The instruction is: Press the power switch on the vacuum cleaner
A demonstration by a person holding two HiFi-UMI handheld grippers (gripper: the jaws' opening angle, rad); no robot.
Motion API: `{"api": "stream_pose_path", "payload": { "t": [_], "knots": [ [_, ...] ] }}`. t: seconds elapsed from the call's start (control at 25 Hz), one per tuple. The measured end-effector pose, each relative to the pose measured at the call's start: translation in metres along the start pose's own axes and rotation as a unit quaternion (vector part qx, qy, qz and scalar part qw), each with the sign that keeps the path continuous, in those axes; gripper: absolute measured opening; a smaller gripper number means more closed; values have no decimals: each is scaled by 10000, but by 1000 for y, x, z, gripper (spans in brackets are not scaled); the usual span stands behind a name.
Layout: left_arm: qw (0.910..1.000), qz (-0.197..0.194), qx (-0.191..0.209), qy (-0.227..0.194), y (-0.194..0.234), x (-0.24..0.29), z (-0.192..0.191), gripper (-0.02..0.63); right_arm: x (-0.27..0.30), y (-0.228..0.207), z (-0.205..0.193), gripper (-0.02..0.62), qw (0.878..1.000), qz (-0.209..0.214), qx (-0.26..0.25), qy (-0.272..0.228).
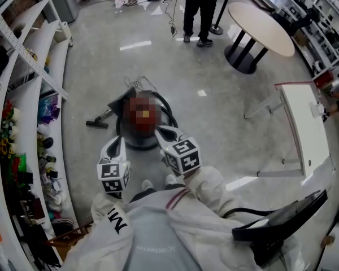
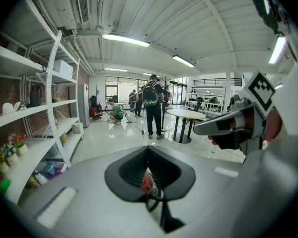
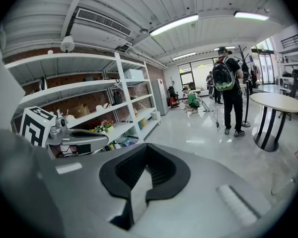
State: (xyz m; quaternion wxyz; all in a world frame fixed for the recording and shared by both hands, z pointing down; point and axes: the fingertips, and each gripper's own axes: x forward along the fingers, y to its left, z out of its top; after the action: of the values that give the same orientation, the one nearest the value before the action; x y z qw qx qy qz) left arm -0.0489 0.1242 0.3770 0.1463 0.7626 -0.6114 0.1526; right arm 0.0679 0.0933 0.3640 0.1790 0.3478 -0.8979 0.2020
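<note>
A red canister vacuum cleaner (image 1: 137,135) with a black hose (image 1: 167,109) stands on the floor in front of me; a mosaic patch covers its top. Its floor nozzle (image 1: 96,123) lies to its left. My left gripper (image 1: 118,142) hangs over the vacuum's near left rim, jaws together. My right gripper (image 1: 163,132) hovers at its near right edge, also shut and empty. In the left gripper view, a bit of the red body (image 2: 147,182) shows through the gap in the jaws. No switch is visible.
White shelving (image 1: 37,89) runs along the left. A round table (image 1: 261,26) and a standing person (image 1: 198,7) are far ahead. To the right sit a white table (image 1: 305,123) and a black chair part (image 1: 282,222). My shoes (image 1: 147,184) are just behind the vacuum.
</note>
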Motion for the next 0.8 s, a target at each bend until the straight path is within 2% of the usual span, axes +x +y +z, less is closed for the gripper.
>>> {"api": "stream_pose_path", "payload": {
  "t": [0.8],
  "knots": [
    [10000, 17, -46, 13, -2, 8, 0, 0, 4, -7, 0, -1, 10000, 12, 4, 34]
  ]
}}
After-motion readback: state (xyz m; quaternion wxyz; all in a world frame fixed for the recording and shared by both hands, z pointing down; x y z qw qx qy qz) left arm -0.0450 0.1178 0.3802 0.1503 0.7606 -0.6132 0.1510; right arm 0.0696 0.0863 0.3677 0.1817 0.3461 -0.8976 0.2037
